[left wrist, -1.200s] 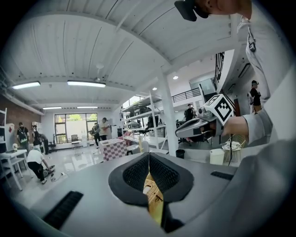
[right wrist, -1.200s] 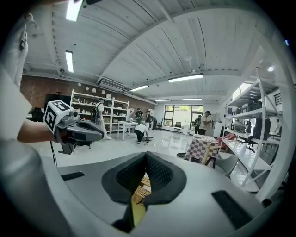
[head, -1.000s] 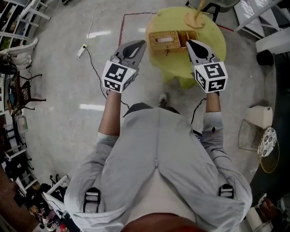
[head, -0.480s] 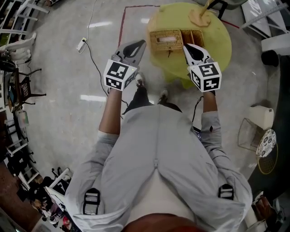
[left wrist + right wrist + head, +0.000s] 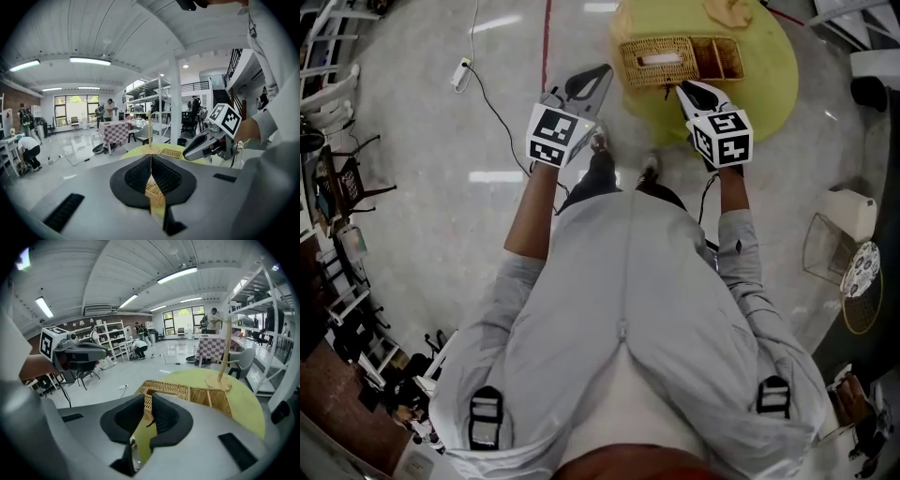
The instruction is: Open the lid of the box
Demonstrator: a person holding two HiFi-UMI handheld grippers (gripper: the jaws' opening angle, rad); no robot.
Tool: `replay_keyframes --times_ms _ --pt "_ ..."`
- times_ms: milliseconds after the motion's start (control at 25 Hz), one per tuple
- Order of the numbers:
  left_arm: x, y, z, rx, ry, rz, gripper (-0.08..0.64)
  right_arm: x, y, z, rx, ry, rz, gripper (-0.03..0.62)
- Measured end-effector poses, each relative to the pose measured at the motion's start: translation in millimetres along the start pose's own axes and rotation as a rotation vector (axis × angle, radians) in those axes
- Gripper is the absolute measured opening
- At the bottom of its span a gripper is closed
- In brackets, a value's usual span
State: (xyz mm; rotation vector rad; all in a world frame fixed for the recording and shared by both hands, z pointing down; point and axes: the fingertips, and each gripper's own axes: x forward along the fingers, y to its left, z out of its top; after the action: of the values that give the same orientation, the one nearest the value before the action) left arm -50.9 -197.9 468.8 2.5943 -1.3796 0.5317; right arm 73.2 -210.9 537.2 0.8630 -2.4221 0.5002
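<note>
Grey plastic left claw: pressed together, empty, short of the worktop. Right claw: jaws just been parting, nothing between them, near the box's front edge. Wicker box on yellow round worktop: probably light, stiff, rough-woven. Its lid is likely best pinched at the front rim. Wooden stand beyond.

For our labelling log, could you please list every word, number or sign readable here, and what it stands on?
No readable text anywhere.
The cubes on the left tool and right tool bear only black-and-white square markers, no letters.
The wicker box shows no label.
</note>
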Motion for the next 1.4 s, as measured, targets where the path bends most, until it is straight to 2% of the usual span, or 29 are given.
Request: replay_keyframes --times_ms 440,680,1120,1280,1400 --pt "9 16 -55 -0.087 0.100 -0.006 0.029 46 1 -56 0.123 0.153 0.001 0.140" --pt "10 21 -74 -0.118 0.131 0.001 0.029 65 -4 -81 0.158 0.220 -0.013 0.143" --pt "3 29 -92 -0.154 0.168 0.024 0.029 90 -9 -99 0.181 0.280 -0.015 0.146" --pt "6 31 -92 -0.156 0.170 0.017 0.029 92 -12 -97 0.184 0.287 -0.030 0.128" --pt "9 30 -90 -0.160 0.169 0.003 0.029 92 -15 -95 0.197 0.290 -0.051 0.063"
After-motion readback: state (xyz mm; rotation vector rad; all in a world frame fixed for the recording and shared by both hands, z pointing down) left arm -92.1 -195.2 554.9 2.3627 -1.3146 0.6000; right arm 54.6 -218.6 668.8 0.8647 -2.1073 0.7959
